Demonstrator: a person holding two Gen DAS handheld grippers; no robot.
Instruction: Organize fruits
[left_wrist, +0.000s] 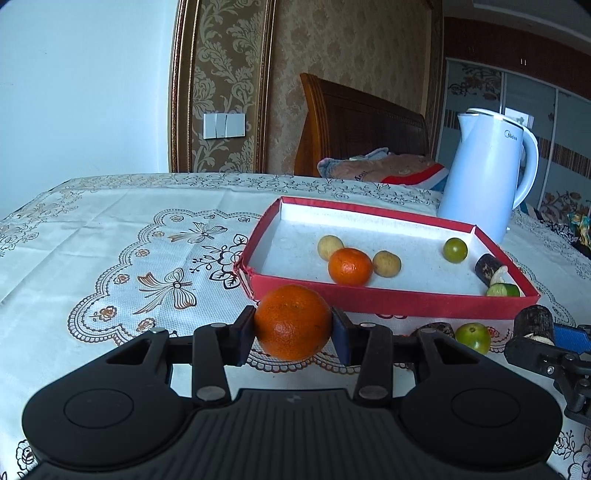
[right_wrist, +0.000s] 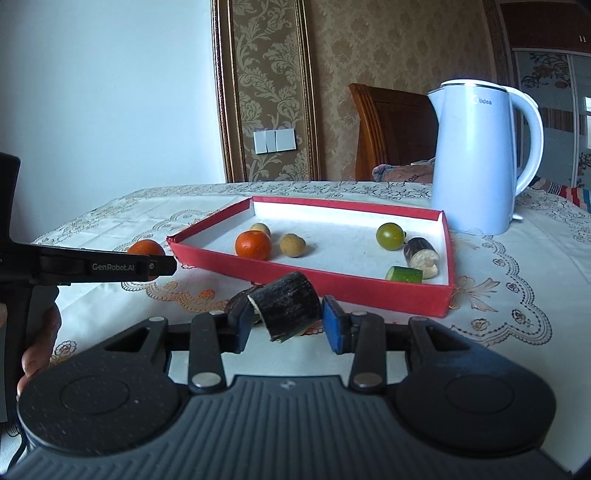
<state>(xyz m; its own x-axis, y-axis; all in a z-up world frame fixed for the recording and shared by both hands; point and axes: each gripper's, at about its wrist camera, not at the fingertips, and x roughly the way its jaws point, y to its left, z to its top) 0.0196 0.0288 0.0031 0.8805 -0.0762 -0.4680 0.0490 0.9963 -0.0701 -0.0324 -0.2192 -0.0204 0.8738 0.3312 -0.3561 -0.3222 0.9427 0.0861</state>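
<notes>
My left gripper (left_wrist: 293, 330) is shut on an orange (left_wrist: 293, 322) and holds it just above the cloth, in front of the red tray's (left_wrist: 388, 299) near left corner. My right gripper (right_wrist: 286, 319) is shut on a dark sugarcane piece (right_wrist: 286, 308), in front of the tray (right_wrist: 332, 286). The tray holds another orange (left_wrist: 349, 266), two small tan fruits (left_wrist: 386, 263), a green fruit (left_wrist: 455, 250), a sugarcane piece (left_wrist: 488, 268) and a cucumber piece (left_wrist: 503, 290). A green fruit (left_wrist: 472, 337) and a dark piece (left_wrist: 437, 328) lie on the cloth.
A white electric kettle (left_wrist: 487, 173) stands behind the tray's far right corner. The table has an embroidered cloth (left_wrist: 129, 258). A wooden headboard and bedding are behind the table. The left gripper's body (right_wrist: 92, 267) shows at the left of the right wrist view.
</notes>
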